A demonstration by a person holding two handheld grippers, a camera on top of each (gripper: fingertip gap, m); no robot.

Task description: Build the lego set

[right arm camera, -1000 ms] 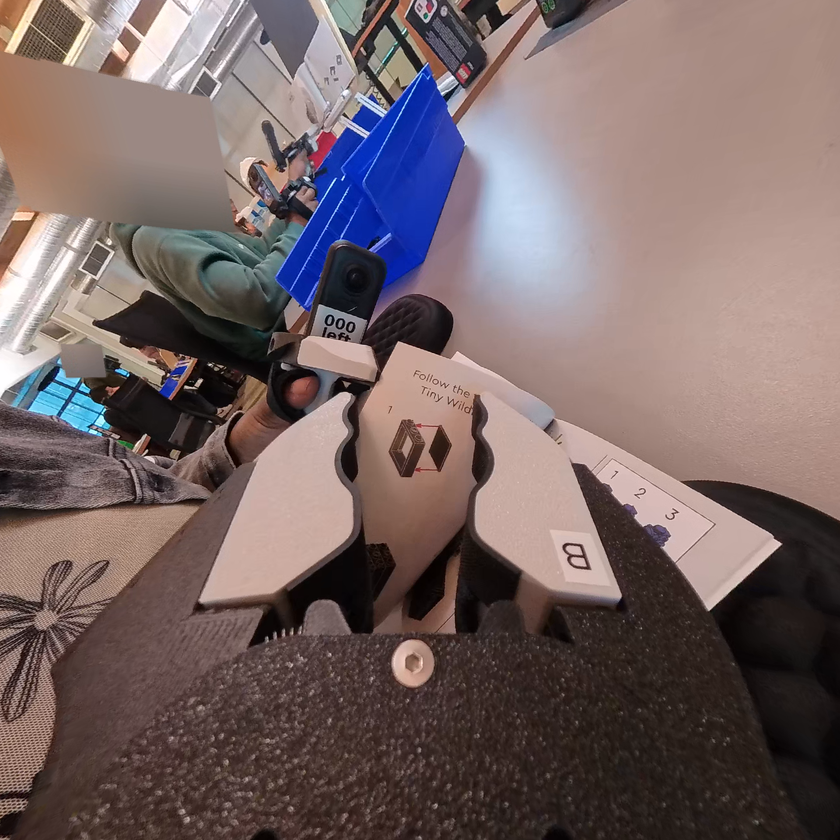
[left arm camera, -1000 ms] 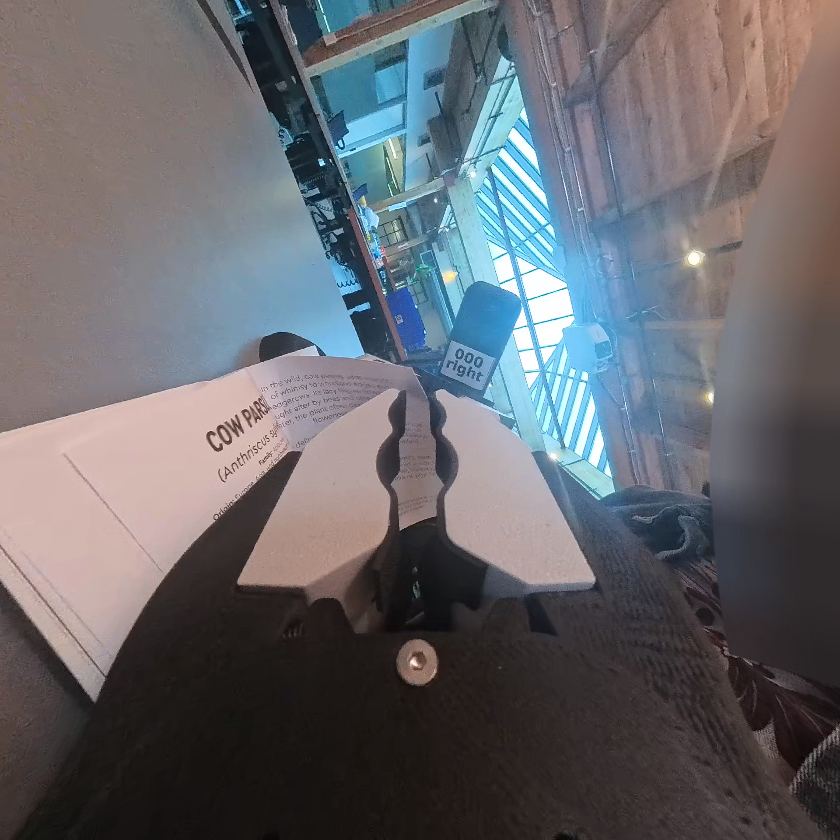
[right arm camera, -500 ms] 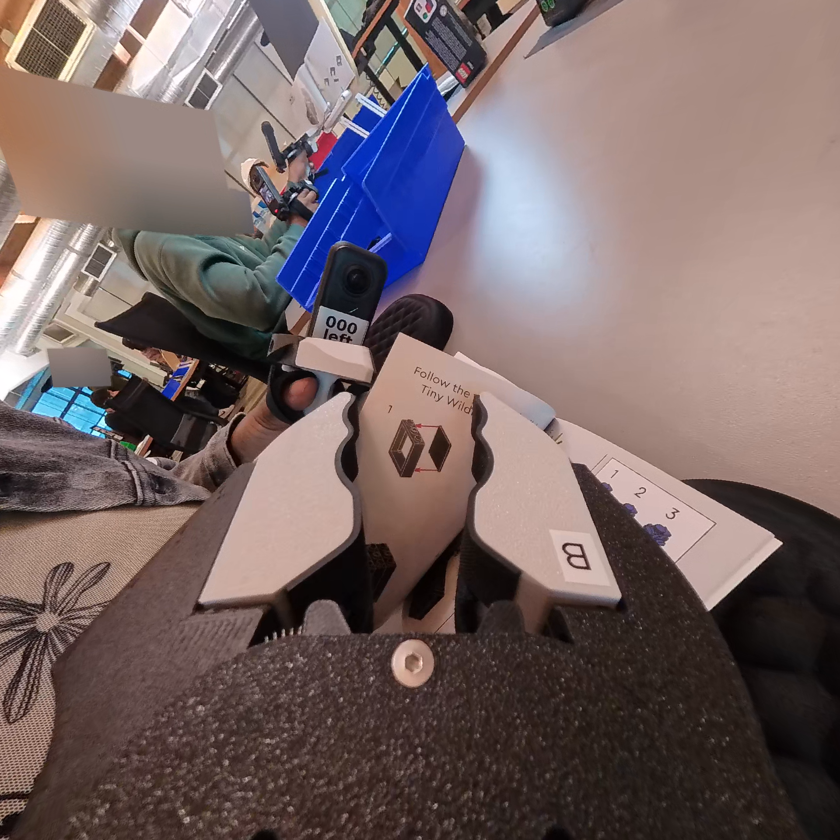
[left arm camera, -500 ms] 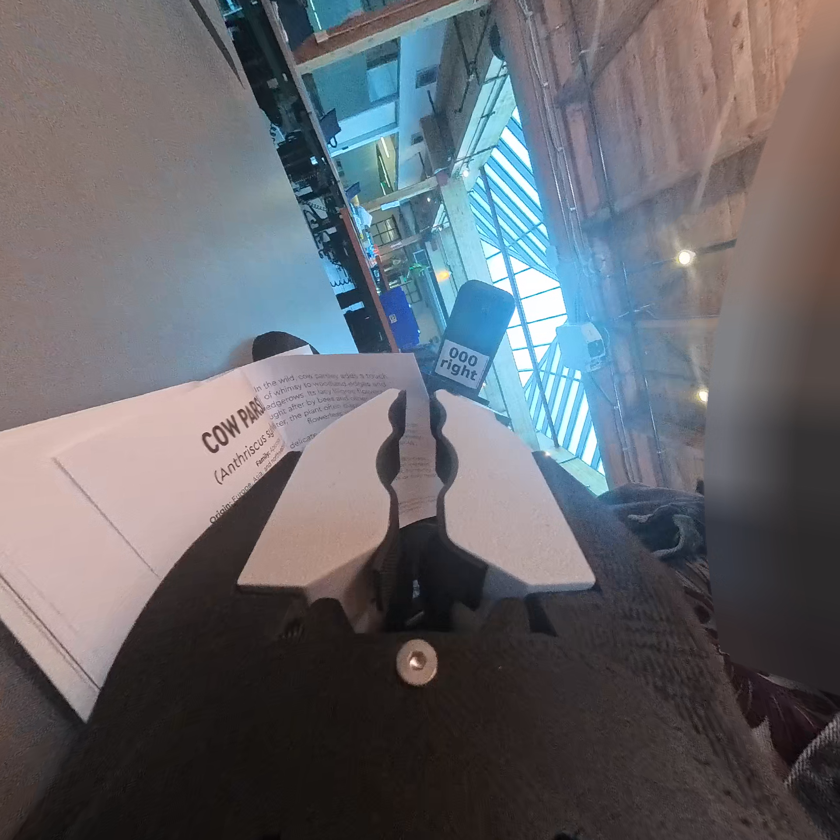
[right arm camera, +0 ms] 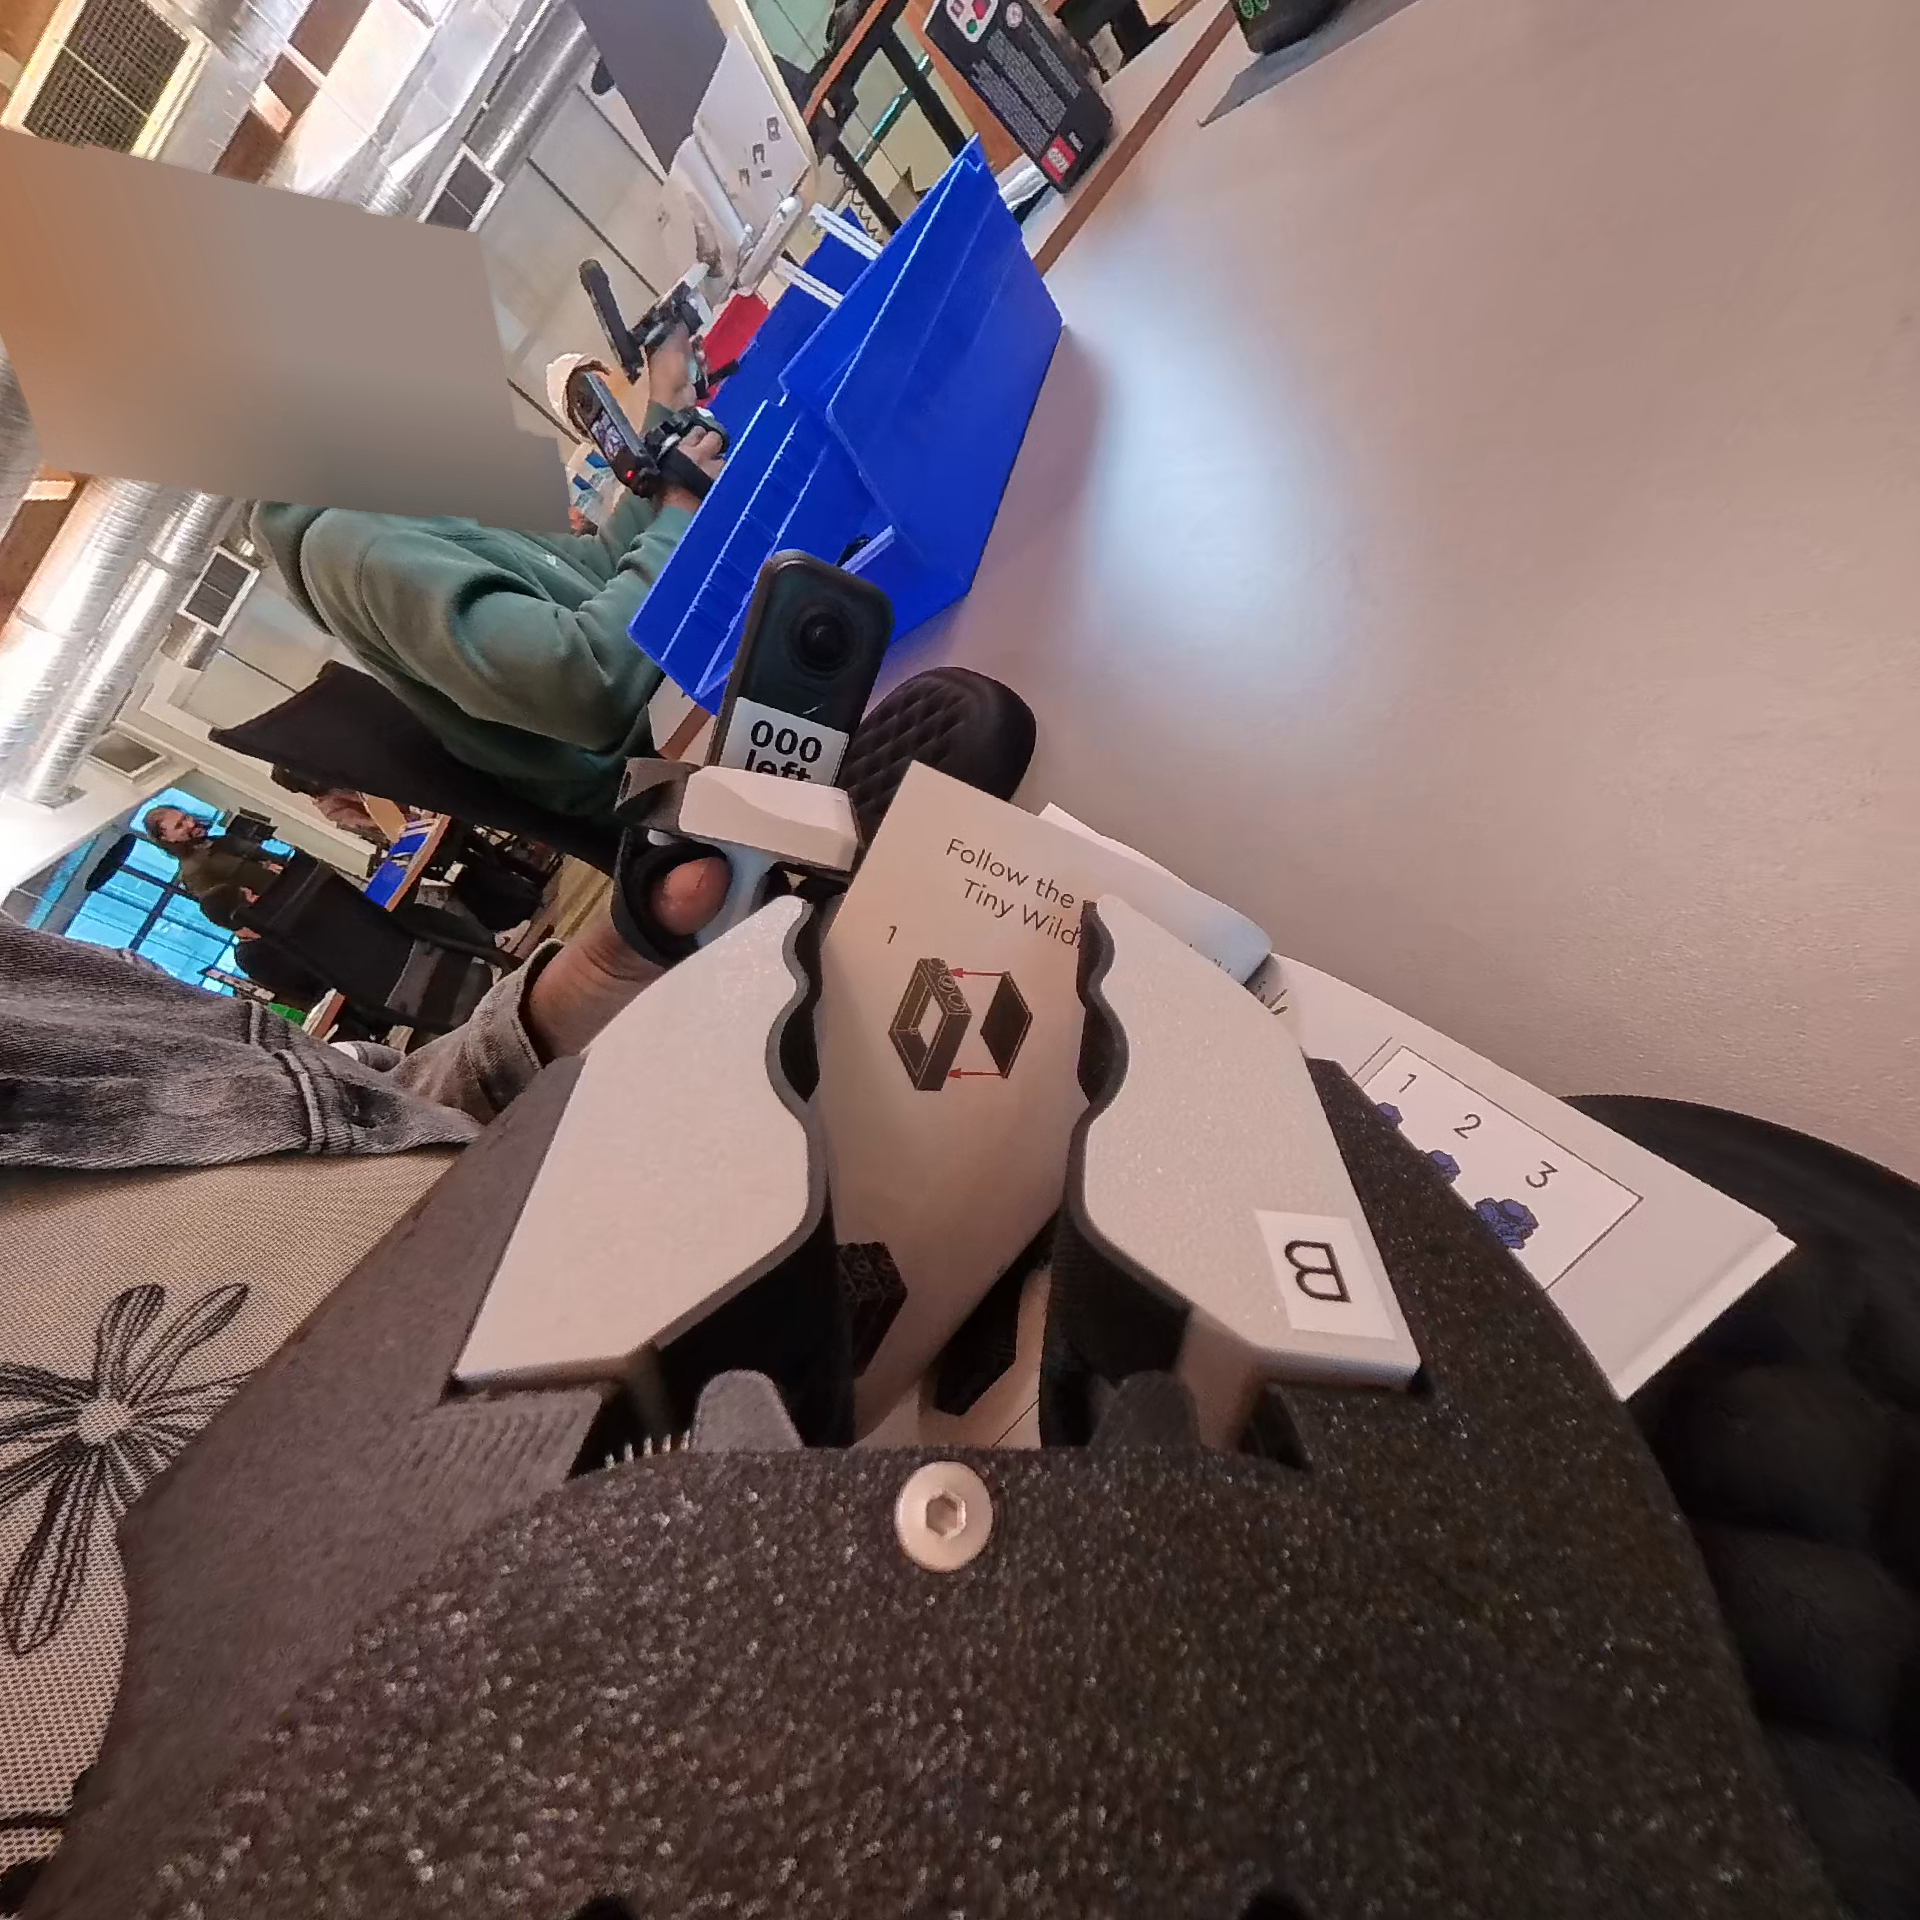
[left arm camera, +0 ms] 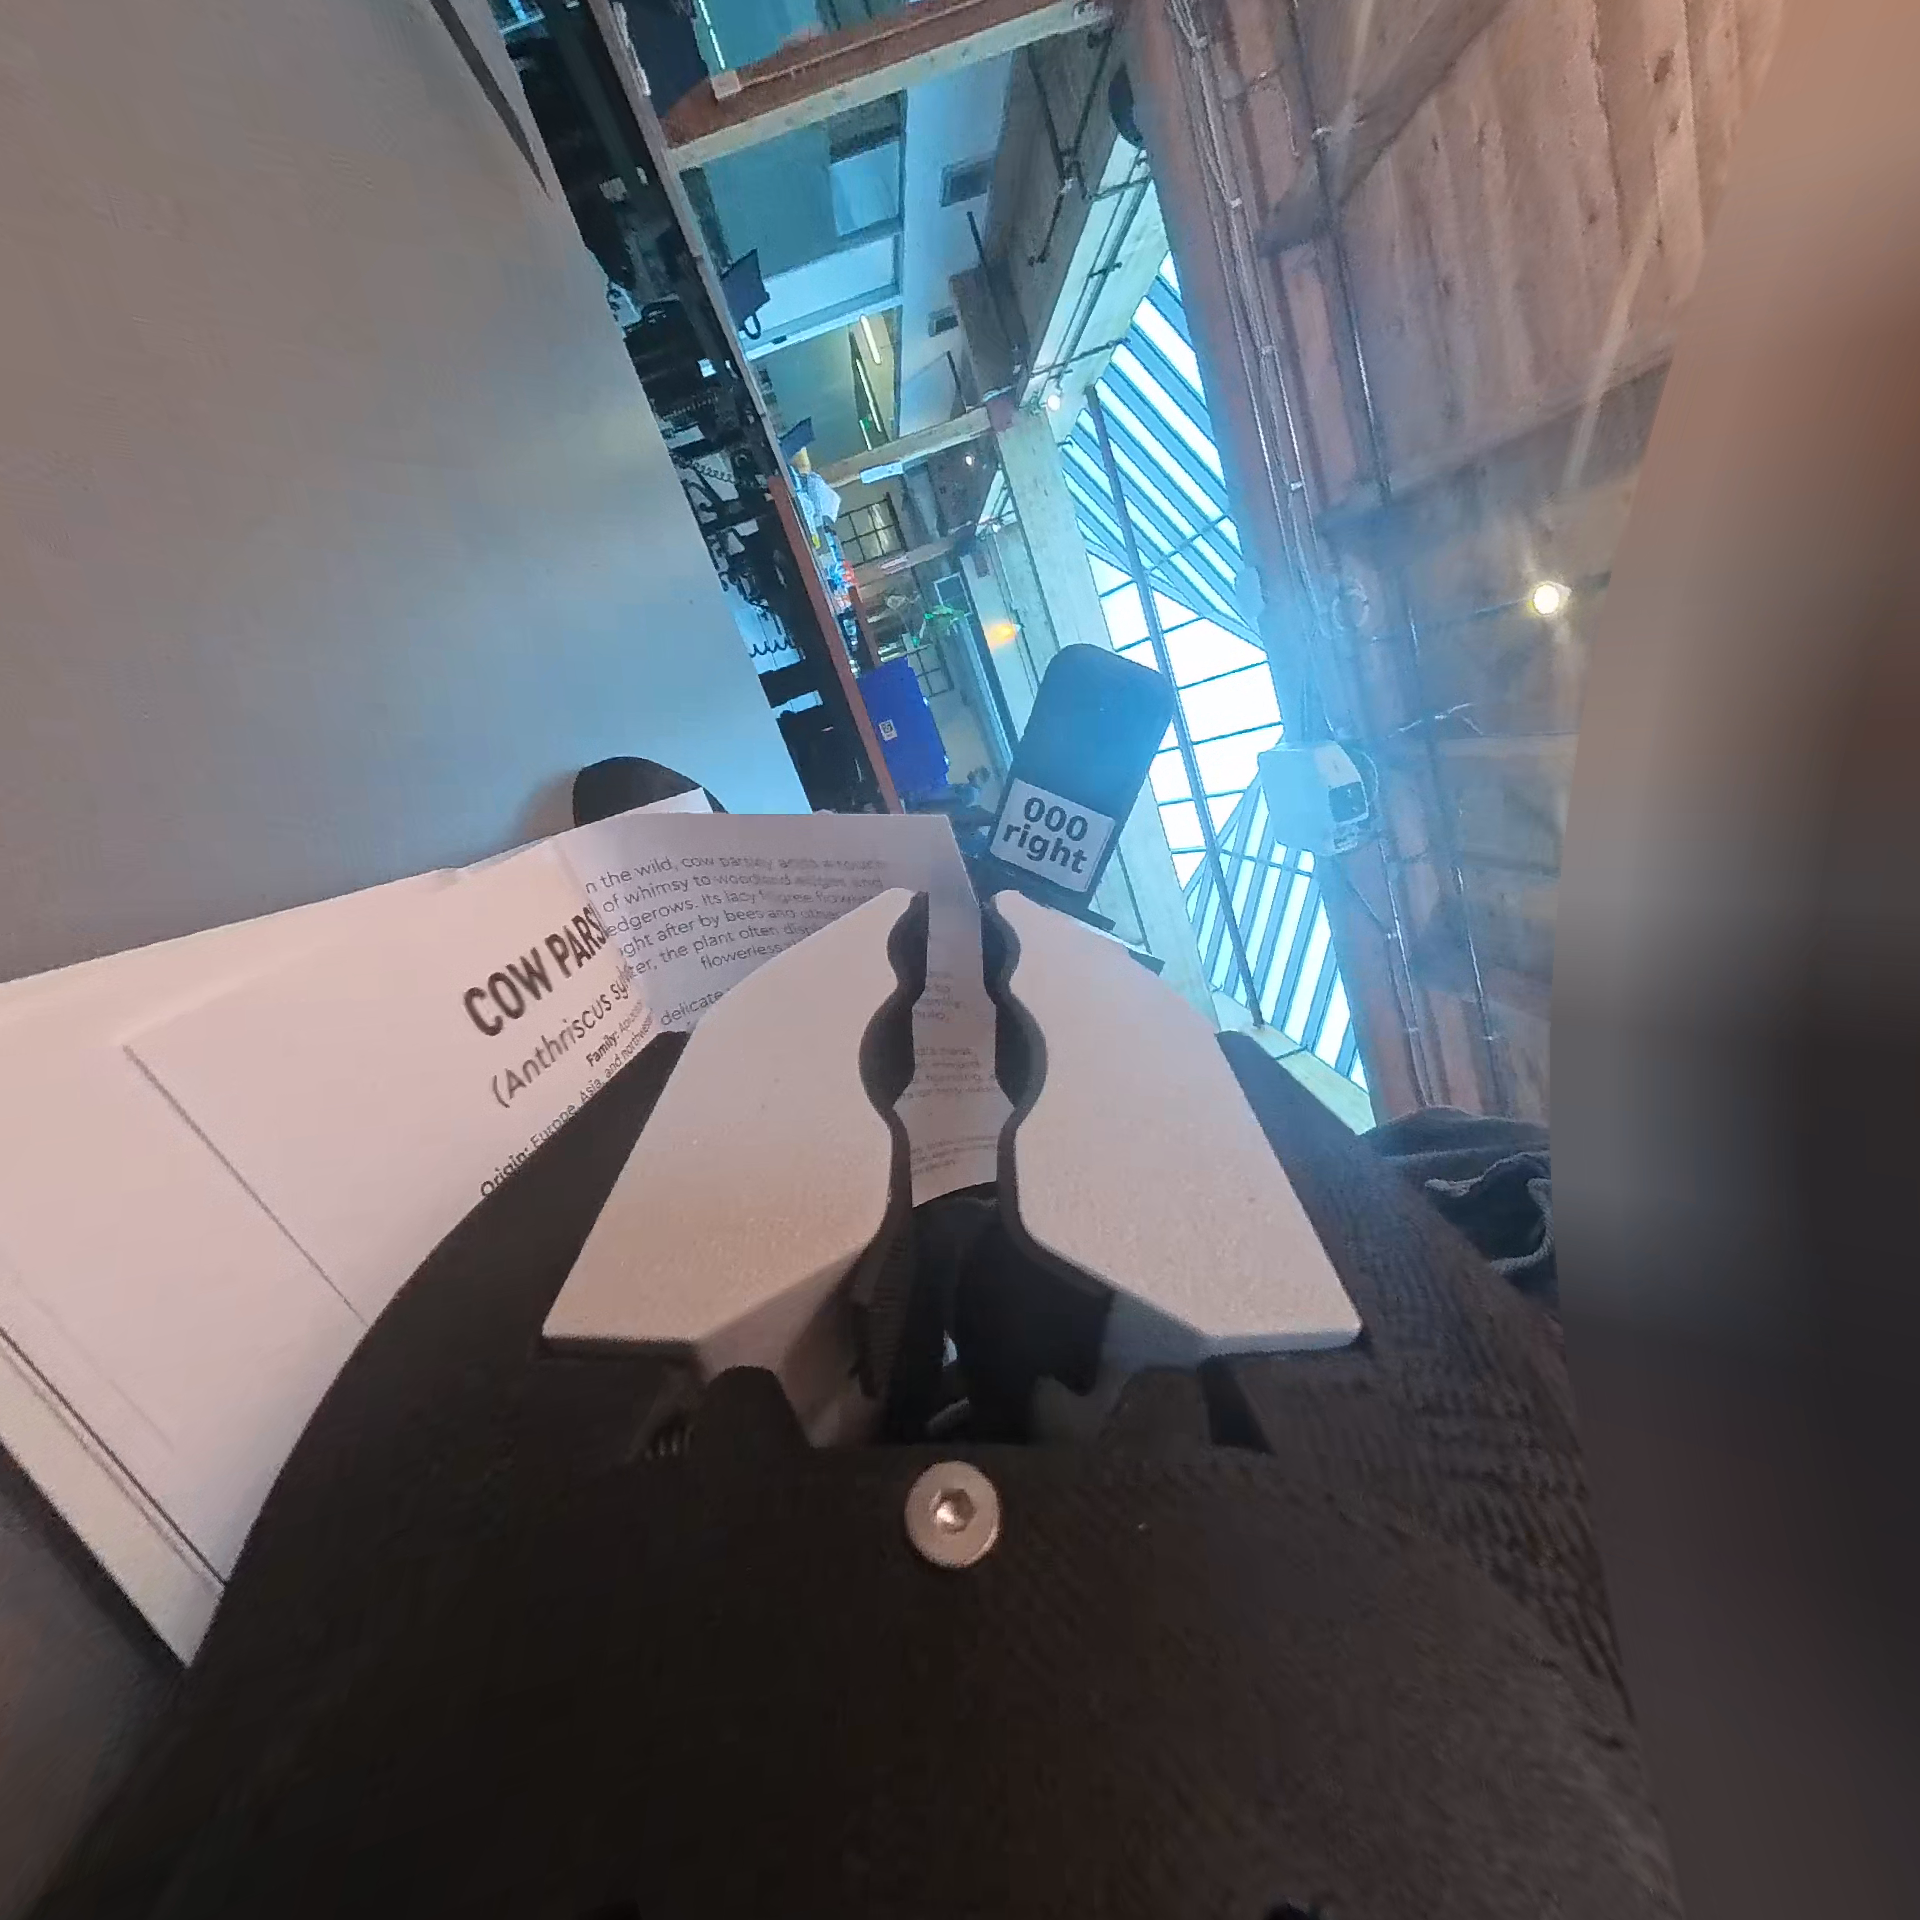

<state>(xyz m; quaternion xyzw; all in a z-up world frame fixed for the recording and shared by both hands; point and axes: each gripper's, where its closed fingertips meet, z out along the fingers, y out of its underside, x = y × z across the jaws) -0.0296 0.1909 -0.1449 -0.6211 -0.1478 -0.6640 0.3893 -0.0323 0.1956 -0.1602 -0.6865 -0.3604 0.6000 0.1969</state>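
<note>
A white paper instruction leaflet (left arm camera: 343, 1039) is held up above the grey table (left arm camera: 260, 468). My left gripper (left arm camera: 951, 899) is shut on the leaflet's printed page, which sticks up through the narrow gap between the fingers. In the right wrist view the leaflet's page (right arm camera: 956, 1143) with a black brick drawing lies in the wide gap of my right gripper (right arm camera: 945, 904). Its fingers stand apart, so it is open. The left gripper (right arm camera: 769, 821) pinches the page's far corner there. No loose bricks show.
A second white sheet (right arm camera: 1538, 1195) with numbered pictures lies under the leaflet. Blue bins (right arm camera: 894, 416) stand on the table (right arm camera: 1455, 520) farther off, a dark box (right arm camera: 1018, 73) beyond them. A person in a green top (right arm camera: 468, 623) sits at the table's edge. Left and right tips are no more than a few centimetres apart.
The leaflet's top edge has flattened and shifted slightly in the left wrist view. Both grippers stay where they were, with the same finger gaps.
</note>
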